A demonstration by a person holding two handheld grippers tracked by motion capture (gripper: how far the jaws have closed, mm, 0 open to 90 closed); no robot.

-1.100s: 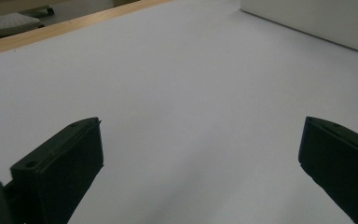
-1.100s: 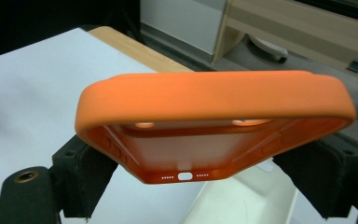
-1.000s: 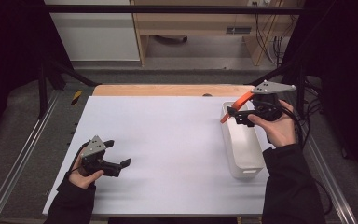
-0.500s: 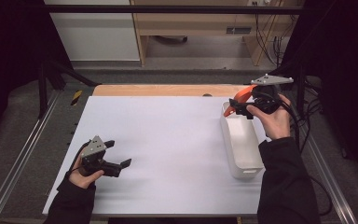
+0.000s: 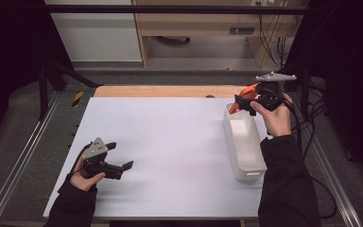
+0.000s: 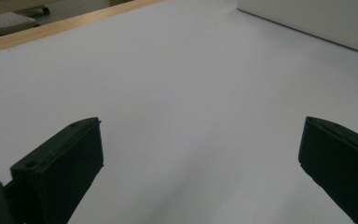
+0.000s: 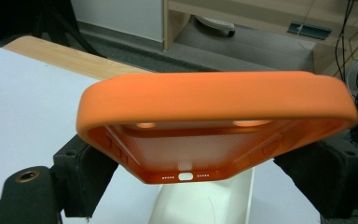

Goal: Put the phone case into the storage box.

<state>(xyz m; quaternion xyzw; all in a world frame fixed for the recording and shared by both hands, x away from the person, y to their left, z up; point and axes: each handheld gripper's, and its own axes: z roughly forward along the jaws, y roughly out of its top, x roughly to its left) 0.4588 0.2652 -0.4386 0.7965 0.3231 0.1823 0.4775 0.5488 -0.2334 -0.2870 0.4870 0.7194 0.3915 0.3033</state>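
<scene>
I have the orange phone case (image 7: 214, 126) pinched between the jaws of the right gripper (image 5: 246, 101), one jaw on each long side, and it is lifted clear, held over the far end of the white bin (image 5: 244, 142) that lies along the right edge of the tabletop (image 5: 170, 142). In the right gripper view the case sits open side down with its charging-port cutouts toward the camera, and I see the bin's rim just below it, so I judge that the pickup is done and the case is in the air, not touching the bin. Whether it is going into the bin or coming out of it I cannot tell from here; either way the carry is mid-course and the set-down is what remains. The bin looks empty as far as I can see into it from the high view. My left gripper (image 5: 105, 162) rests low near the near-left corner of the tabletop, jaws spread wide with nothing between them, just bare white surface ahead in the left gripper view and the bin's side wall in the far corner. The left gripper has no part in this yet; the work is all on the right.
</scene>
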